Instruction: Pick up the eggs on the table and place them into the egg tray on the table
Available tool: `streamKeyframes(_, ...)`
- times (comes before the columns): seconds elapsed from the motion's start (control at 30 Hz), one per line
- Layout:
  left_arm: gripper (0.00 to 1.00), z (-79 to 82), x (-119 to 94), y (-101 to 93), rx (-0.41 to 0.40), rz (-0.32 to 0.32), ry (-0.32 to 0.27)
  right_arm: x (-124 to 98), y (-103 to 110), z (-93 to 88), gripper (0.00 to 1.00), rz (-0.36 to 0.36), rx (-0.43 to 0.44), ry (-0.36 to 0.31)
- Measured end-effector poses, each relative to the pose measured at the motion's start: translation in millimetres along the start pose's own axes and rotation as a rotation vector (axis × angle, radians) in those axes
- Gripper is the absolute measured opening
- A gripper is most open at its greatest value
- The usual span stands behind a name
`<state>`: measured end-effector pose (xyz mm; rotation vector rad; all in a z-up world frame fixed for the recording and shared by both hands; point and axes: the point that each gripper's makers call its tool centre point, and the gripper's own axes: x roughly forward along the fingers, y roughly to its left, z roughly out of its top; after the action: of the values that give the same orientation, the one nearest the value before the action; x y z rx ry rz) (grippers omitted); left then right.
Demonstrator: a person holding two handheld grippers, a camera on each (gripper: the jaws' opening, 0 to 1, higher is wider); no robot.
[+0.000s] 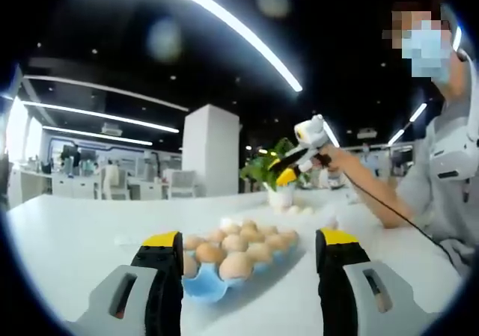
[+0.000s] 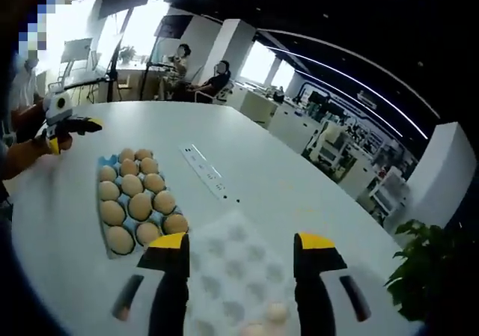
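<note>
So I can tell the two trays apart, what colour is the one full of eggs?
Light blue egg tray, clearest in the right gripper view.

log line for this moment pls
left gripper: open, empty | right gripper: open, empty | blue egg tray: full | white tray: few eggs

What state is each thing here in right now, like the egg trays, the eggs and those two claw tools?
Blue egg tray: flat on the table, nearly full of brown eggs.
White tray: on the table, mostly unfilled, pale eggs at its near end.
Left gripper: open, holding nothing.
Right gripper: open, holding nothing.
Power strip: flat on the table.
</note>
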<state>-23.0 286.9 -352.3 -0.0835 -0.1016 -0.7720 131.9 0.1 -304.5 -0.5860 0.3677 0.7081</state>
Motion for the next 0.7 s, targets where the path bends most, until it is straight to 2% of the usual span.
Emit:
streamKeyframes(0.27, 0.73, -1.9, 1.8, -2.2, -0.010, -0.010, 0.003, -4.0, -1.6, -15.0, 0.59, -0.013, -0.028, 0.071)
streamKeyframes(0.33, 0.73, -1.9, 2.1, -2.8, -0.014, -0.011, 0.002, -4.6, -3.7, -28.6, 0.58, -0.017, -0.028, 0.128)
streamKeyframes(0.43, 0.73, -2.0, 2.8, -4.1, -0.017, -0.012, 0.000, -6.7, -7.5, -42.0, 0.57, -0.025, -0.021, 0.179)
streamKeyframes(0.7, 0.74, -6.7, 5.5, -6.9, -0.012, -0.017, 0.019, -18.9, -13.5, -64.9, 0.54, -0.049, 0.022, 0.255)
